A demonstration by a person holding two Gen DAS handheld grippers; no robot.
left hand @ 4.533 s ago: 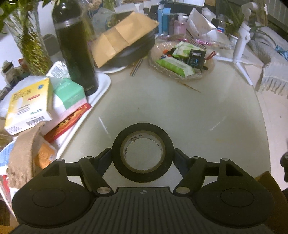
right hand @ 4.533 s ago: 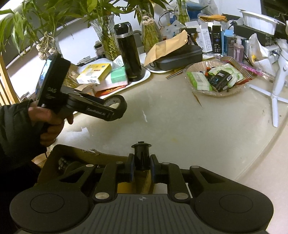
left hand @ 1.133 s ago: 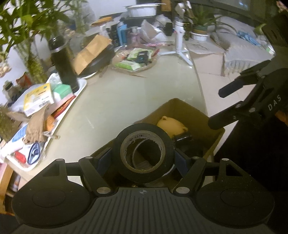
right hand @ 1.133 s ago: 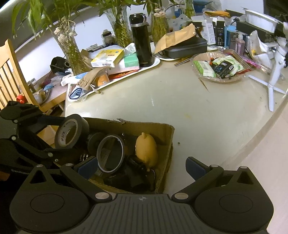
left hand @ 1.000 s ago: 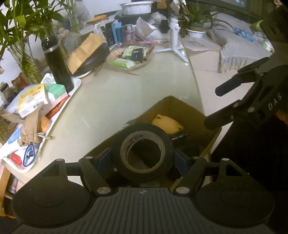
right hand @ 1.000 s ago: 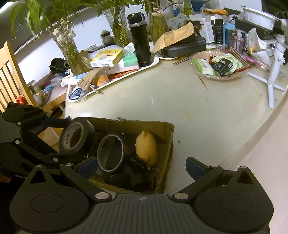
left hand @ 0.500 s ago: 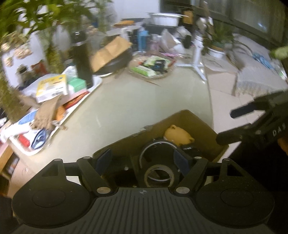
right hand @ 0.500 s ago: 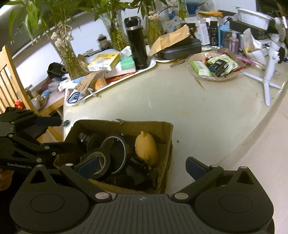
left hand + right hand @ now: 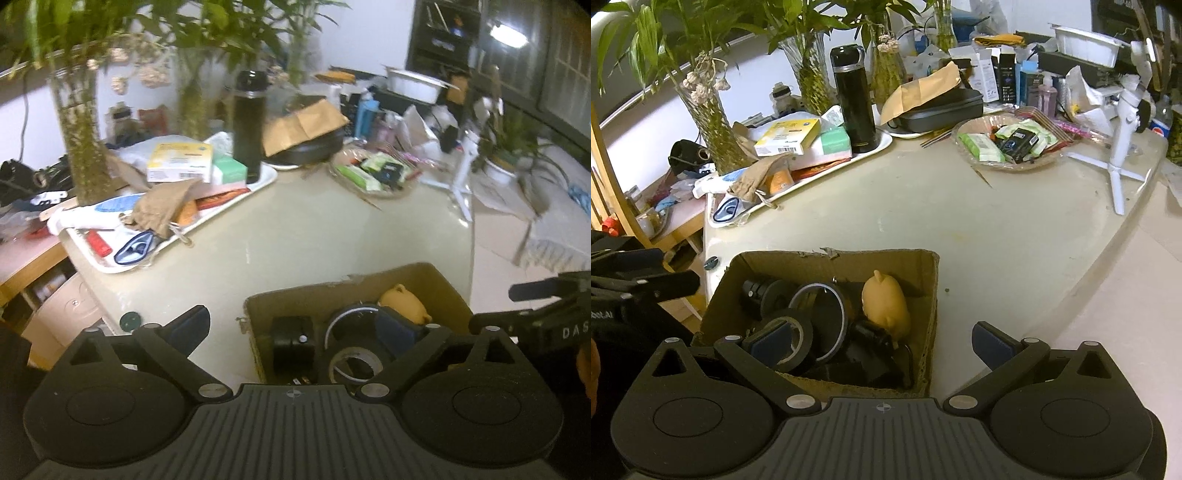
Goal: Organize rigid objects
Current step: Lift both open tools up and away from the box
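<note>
A brown cardboard box (image 9: 923, 295) stands at the near edge of the table; it also shows in the left wrist view (image 9: 317, 295). Inside lie the black tape roll (image 9: 792, 341) (image 9: 355, 363), a yellow duck toy (image 9: 886, 304) (image 9: 404, 302), a round black ring (image 9: 822, 317) and other dark parts. My left gripper (image 9: 299, 328) is open and empty above the box's left side. My right gripper (image 9: 879, 341) is open and empty above the box's near right corner.
A white tray (image 9: 827, 173) with boxes, a cloth pouch and a black flask (image 9: 854, 99) sits at the back left. A glass bowl of packets (image 9: 1008, 142), a white tripod (image 9: 1123, 122), a black case and vases of plants stand at the back.
My left gripper opened and let the tape roll drop into the box, then drew back and to the left. The right gripper stayed open over the box.
</note>
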